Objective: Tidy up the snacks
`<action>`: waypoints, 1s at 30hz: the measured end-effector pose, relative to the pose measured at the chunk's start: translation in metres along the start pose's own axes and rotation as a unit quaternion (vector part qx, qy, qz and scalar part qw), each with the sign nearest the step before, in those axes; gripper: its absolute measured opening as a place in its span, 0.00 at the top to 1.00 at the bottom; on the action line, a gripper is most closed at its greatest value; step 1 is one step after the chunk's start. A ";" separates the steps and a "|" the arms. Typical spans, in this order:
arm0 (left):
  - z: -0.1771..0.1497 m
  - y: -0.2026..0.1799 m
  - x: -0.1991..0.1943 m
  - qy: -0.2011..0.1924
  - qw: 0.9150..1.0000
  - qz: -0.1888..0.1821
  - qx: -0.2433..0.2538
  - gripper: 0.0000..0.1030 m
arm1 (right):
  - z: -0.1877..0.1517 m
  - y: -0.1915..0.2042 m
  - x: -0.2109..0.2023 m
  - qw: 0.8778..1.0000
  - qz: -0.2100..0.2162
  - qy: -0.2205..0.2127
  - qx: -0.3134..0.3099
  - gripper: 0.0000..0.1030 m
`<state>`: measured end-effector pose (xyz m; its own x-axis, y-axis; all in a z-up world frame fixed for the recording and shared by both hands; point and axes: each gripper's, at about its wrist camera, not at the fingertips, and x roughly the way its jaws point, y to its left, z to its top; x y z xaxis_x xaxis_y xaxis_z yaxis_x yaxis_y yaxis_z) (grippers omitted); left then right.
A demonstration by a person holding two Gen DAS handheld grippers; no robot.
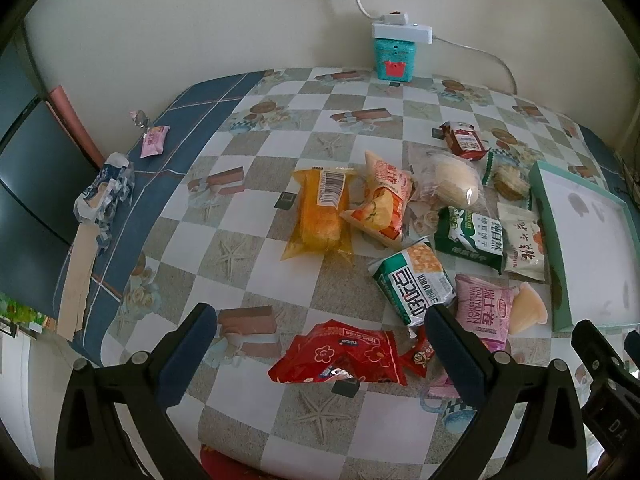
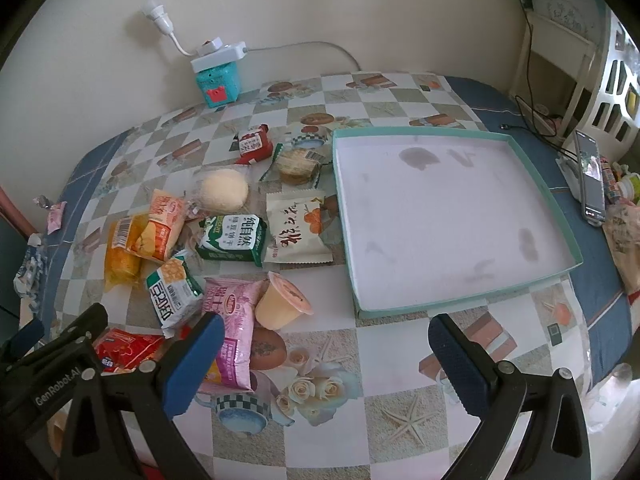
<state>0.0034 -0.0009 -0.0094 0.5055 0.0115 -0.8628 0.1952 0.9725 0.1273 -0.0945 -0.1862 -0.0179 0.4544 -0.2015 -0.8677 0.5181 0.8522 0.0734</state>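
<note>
A: Fingers (image 2: 196,360) on the right gripper (image 2: 326,360) were spread wide, holding nothing; left gripper (image 1: 320,344) likewise, low in its frame.

B: Targets?

A: Teal box (image 2: 560,216) sat empty, center-right of the right view. Snacks piled to its left: pink wafer pack (image 2: 236,320), then jelly cup (image 2: 282,300).

B: Tip?

A: Probably pinch the pack across its flat middle, lift clear of the cup, drop inside the rim.
</note>
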 end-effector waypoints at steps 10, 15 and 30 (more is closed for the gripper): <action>-0.001 0.002 0.002 0.004 1.000 -0.002 -0.004 0.00 | 0.000 -0.002 0.001 1.000 -0.005 0.004 0.004 0.00; -0.001 0.003 0.003 0.007 1.000 -0.003 -0.008 0.00 | 0.000 -0.003 0.001 1.000 -0.005 0.005 0.007 0.00; -0.001 0.005 0.009 0.022 1.000 -0.008 -0.012 0.00 | -0.001 -0.004 0.005 1.000 -0.014 0.014 0.012 0.00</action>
<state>0.0084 0.0043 -0.0172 0.4655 0.0054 -0.8850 0.1819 0.9780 0.1017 -0.0948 -0.1903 -0.0226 0.4193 -0.2110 -0.8830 0.5481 0.8342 0.0609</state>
